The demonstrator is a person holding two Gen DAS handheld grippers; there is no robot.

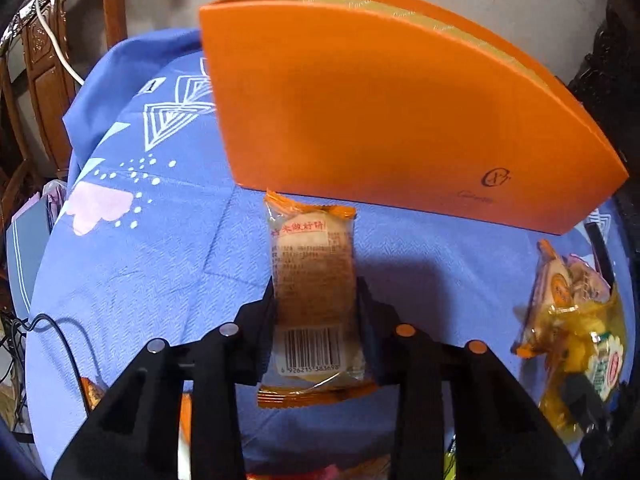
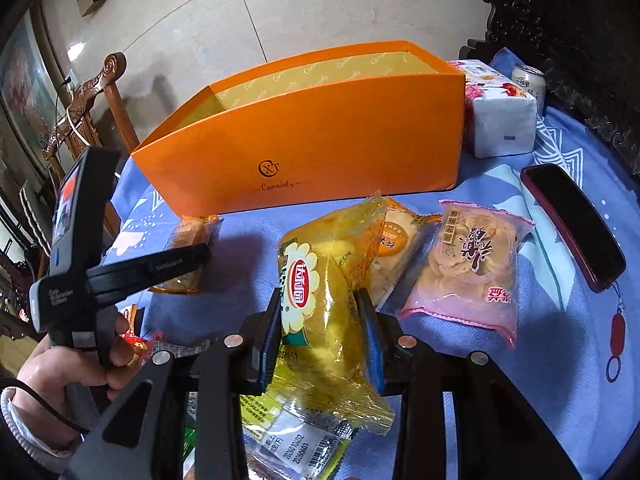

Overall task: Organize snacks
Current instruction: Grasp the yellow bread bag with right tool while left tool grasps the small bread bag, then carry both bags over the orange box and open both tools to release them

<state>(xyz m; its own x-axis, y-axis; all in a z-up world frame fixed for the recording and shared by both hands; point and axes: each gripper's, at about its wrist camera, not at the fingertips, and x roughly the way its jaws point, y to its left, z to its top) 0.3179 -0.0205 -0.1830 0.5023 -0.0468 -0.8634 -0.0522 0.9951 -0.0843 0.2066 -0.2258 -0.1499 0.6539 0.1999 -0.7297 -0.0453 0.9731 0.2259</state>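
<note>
My left gripper [image 1: 316, 292] is shut on an orange-edged cracker packet [image 1: 312, 276], held just in front of the open orange box [image 1: 380, 104]. In the right wrist view the left gripper [image 2: 200, 254] and its packet [image 2: 186, 236] sit at the box's [image 2: 320, 140] left front corner. My right gripper [image 2: 318, 300] is shut on a yellow snack bag [image 2: 320, 300] above the blue cloth. An orange-label cracker packet [image 2: 394, 240] and a pink pastry packet [image 2: 468, 264] lie on the cloth to the right of it.
A blue patterned cloth [image 2: 560, 340] covers the table. A tissue pack [image 2: 500, 112] and a can [image 2: 530, 78] stand right of the box. A dark red case [image 2: 572, 220] lies at the right. More wrapped snacks [image 2: 292, 440] lie near me. A wooden chair [image 1: 44, 80] stands at the left.
</note>
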